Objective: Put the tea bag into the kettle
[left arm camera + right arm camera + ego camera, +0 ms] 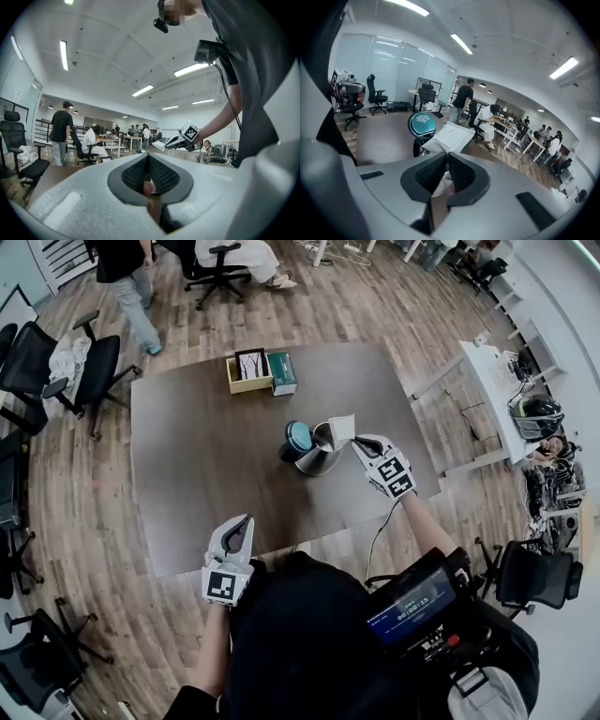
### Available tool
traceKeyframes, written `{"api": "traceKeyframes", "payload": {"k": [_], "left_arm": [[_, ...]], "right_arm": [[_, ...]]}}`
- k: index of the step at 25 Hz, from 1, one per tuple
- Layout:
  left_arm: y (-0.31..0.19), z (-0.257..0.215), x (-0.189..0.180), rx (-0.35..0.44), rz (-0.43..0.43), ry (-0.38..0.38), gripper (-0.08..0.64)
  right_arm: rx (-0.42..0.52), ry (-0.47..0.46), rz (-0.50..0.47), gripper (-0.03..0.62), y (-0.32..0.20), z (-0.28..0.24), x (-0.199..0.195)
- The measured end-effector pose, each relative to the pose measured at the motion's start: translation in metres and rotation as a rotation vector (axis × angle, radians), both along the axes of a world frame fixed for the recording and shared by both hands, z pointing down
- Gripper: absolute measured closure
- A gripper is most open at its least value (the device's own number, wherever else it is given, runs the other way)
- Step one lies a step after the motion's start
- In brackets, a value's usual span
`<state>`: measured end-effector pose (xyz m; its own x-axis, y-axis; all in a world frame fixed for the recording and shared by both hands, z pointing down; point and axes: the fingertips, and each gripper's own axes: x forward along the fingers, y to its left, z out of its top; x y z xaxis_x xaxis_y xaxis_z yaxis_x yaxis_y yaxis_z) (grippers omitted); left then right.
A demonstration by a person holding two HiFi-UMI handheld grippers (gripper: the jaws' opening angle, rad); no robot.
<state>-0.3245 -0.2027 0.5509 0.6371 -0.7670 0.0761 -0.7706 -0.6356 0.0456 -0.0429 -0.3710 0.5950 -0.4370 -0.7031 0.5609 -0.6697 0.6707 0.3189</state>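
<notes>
The metal kettle (317, 457) stands mid-table, its teal lid (298, 436) flipped open to the left. My right gripper (357, 445) is shut on a white tea bag (342, 427) and holds it just over the kettle's right rim. In the right gripper view the tea bag (451, 136) fans out ahead of my shut right gripper (448, 160), with the teal lid (422, 123) behind it. My left gripper (245, 521) hangs shut and empty at the table's near edge. The left gripper view has my left gripper (148, 162) tilted upward, with the right gripper (174, 141) in the distance.
A yellow open box (247, 372) and a green box (282, 372) sit at the far side of the brown table (187, 465). Office chairs (84, 371) stand left of the table, a white desk (492, 390) to the right. People stand and sit beyond.
</notes>
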Motion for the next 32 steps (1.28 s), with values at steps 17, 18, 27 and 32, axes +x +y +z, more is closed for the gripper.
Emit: {"api": "traceKeyframes", "payload": {"k": [17, 18, 27, 32], "left_arm": [[-0.002, 0.004, -0.016, -0.002, -0.105, 0.0, 0.56], [-0.002, 0.004, -0.015, -0.001, -0.106, 0.0, 0.56], [-0.004, 0.007, -0.018, -0.002, -0.123, 0.009, 0.56], [-0.003, 0.008, -0.025, -0.002, -0.148, 0.008, 0.56]], "right_arm": [[-0.115, 0.446, -0.262, 0.563, -0.025, 0.05, 0.002], [-0.116, 0.47, -0.275, 0.563, -0.026, 0.051, 0.002], [-0.126, 0.615, -0.357, 0.563, -0.037, 0.061, -0.001], [-0.124, 0.677, -0.386, 0.563, -0.043, 0.064, -0.001]]}}
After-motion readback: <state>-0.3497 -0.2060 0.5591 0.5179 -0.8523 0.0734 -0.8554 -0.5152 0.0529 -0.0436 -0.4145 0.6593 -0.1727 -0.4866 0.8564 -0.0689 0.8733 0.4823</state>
